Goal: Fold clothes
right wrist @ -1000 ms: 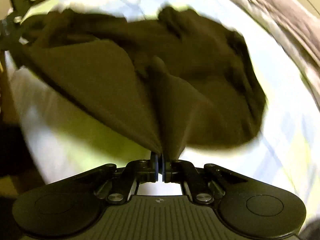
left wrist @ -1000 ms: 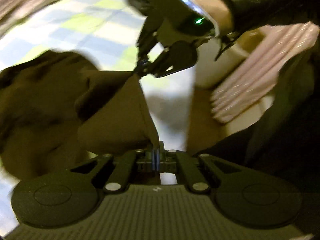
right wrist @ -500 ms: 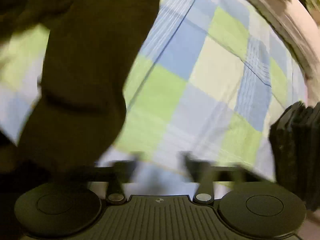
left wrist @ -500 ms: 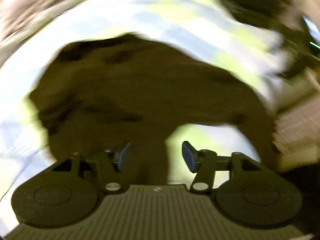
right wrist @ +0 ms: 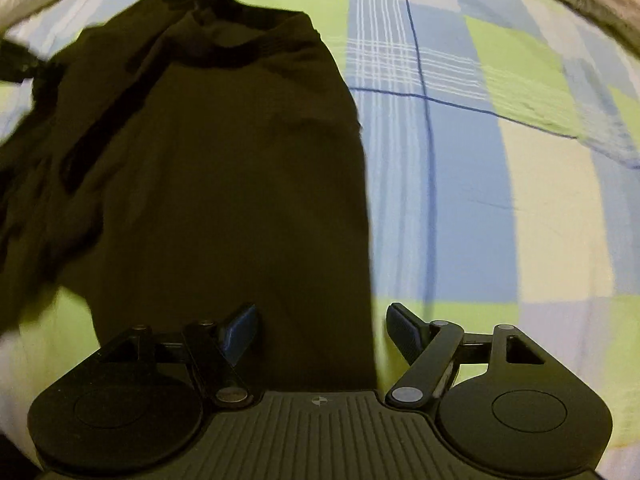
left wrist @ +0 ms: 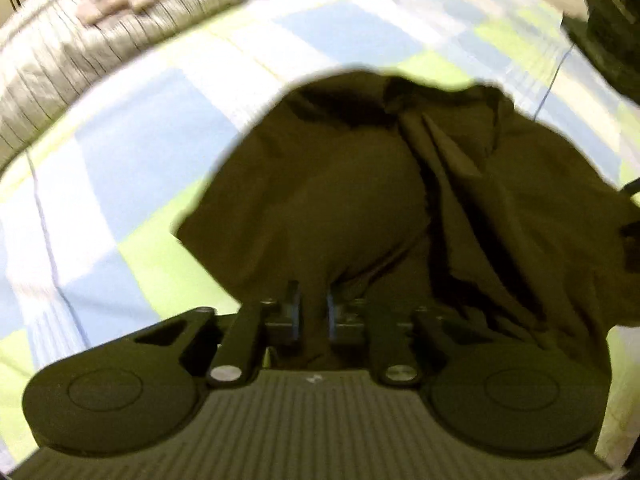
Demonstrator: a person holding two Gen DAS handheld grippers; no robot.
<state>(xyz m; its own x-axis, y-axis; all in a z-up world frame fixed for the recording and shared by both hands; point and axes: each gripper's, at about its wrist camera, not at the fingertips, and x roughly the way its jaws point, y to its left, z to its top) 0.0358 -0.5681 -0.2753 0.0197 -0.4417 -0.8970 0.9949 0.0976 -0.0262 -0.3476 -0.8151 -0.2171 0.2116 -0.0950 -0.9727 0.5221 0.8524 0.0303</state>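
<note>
A dark brown garment (left wrist: 360, 184) lies crumpled on a blue, green and white checked bedsheet (left wrist: 132, 148). In the left wrist view my left gripper (left wrist: 312, 312) has its jaws nearly closed on a fold of the garment's near edge. In the right wrist view the same garment (right wrist: 224, 168) lies flatter, its straight right edge running up from the fingers. My right gripper (right wrist: 322, 330) is open wide over the garment's near edge, holding nothing.
The checked sheet (right wrist: 500, 160) spreads to the right of the garment. A grey quilted cover (left wrist: 80, 28) lies bunched along the far left edge of the bed. A dark object (left wrist: 612, 20) sits at the far right.
Both grippers held the garment up a second ago, then let go and opened. The garment now lies on the bed. The left gripper has closed again on its near edge; the right stays open.
</note>
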